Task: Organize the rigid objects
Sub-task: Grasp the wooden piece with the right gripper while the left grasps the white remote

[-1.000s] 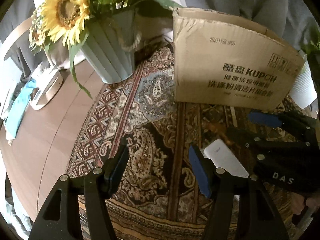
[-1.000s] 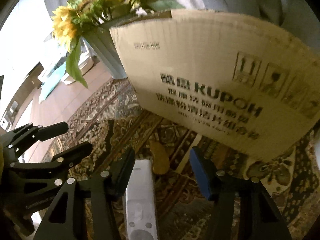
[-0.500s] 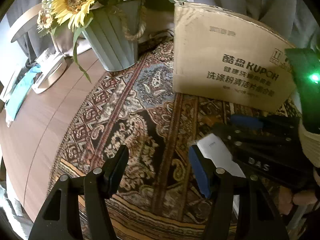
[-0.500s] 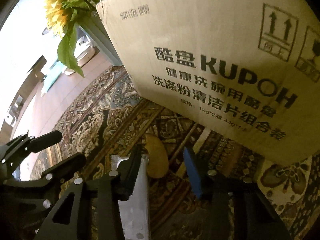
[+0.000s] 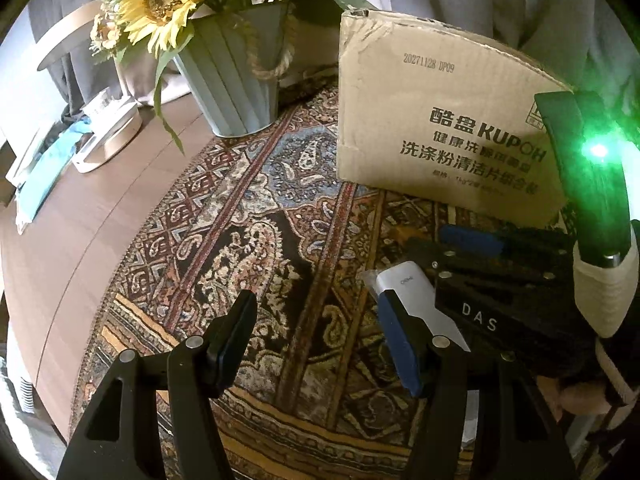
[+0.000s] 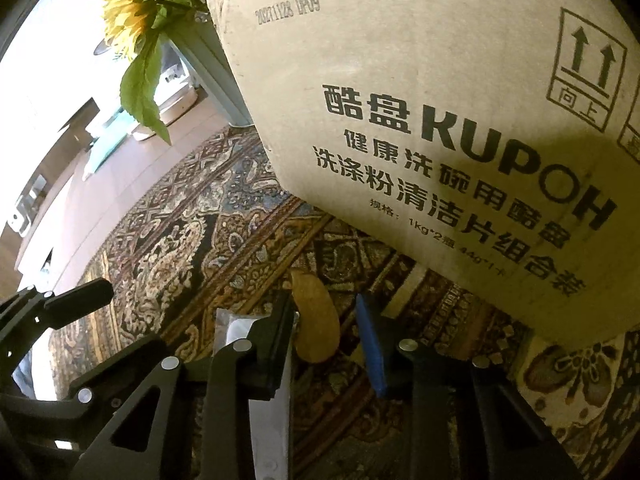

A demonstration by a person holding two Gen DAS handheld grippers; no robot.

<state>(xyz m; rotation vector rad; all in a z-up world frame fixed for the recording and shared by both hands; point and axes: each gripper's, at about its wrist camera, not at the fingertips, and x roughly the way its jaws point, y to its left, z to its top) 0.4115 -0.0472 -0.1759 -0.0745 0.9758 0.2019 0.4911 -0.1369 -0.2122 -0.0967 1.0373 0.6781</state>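
A yellow-brown oblong piece [image 6: 316, 324] lies on the patterned rug [image 6: 192, 248], just in front of a cardboard box [image 6: 440, 120]. My right gripper [image 6: 324, 308] points down over it with its jaws closing. The black finger touches the piece's left side, while a small gap remains at the blue pad [image 6: 370, 344]. A white remote in clear wrap [image 5: 408, 292] lies beside it, partly under the right gripper [image 5: 444, 246]. My left gripper [image 5: 316, 304] hovers open over bare rug with nothing between its fingers; its right finger is next to the remote.
A pale ribbed vase of sunflowers [image 5: 236, 80] stands at the back left of the rug [image 5: 248, 216]. The cardboard box [image 5: 440, 120] stands upright at the back right. A white round stand [image 5: 108, 140] and teal cloth sit on the wooden table [image 5: 80, 240] at the left.
The right gripper has sunk toward the rug and its jaws have narrowed around the yellow-brown piece. The left gripper rolled slightly and kept its opening.
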